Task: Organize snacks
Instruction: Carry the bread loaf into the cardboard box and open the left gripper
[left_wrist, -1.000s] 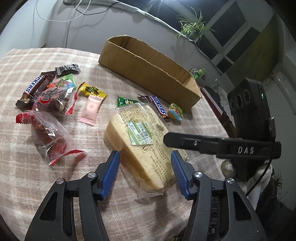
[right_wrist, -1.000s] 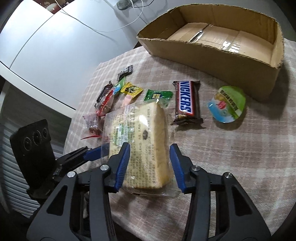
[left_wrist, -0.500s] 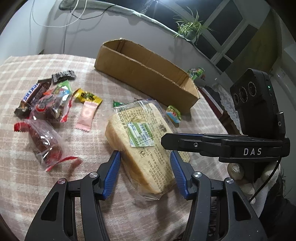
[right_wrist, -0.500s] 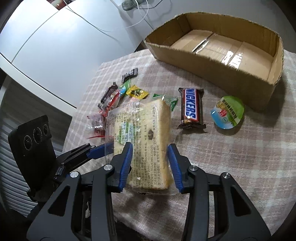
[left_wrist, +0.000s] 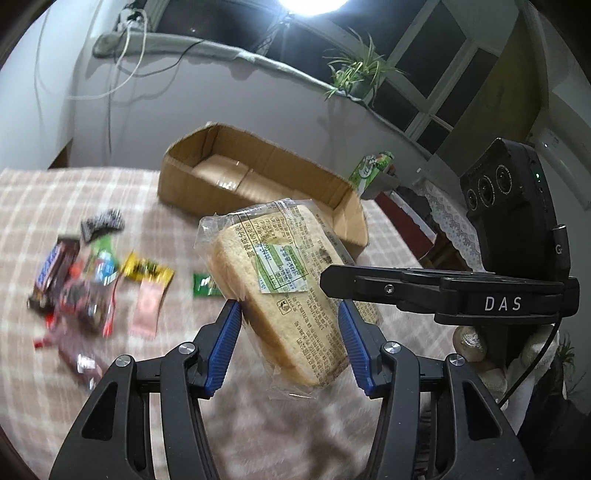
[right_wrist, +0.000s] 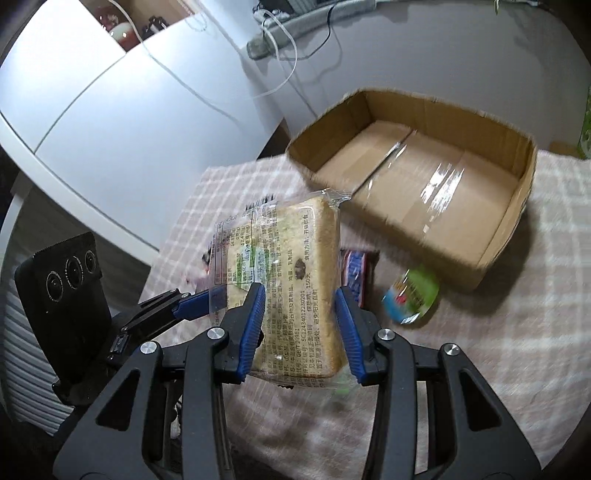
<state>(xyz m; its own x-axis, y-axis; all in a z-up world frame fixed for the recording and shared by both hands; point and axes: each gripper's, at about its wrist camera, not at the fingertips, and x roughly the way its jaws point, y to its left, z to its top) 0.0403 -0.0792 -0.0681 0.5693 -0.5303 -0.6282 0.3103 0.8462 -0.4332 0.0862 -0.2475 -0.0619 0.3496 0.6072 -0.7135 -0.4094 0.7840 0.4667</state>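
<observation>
A clear-wrapped pack of sliced bread (left_wrist: 284, 291) is held above the checked tablecloth (left_wrist: 44, 199), tilted up. My left gripper (left_wrist: 290, 343) is shut on its near end. My right gripper (right_wrist: 299, 325) is shut on the same bread pack (right_wrist: 291, 280) from the other side. The open cardboard box (left_wrist: 258, 181) stands behind the bread and holds nothing; it also shows in the right wrist view (right_wrist: 424, 184).
Several small snacks lie at the left: a Snickers bar (left_wrist: 51, 273), a yellow candy (left_wrist: 147, 273), a pink sachet (left_wrist: 147, 306), a green sachet (left_wrist: 205, 286). In the right wrist view a second Snickers bar (right_wrist: 356, 269) and a green jelly cup (right_wrist: 412, 295) lie before the box.
Both grippers have lifted the bread pack off the table and tilted it up toward the box. The snacks on the cloth have stayed in place.
</observation>
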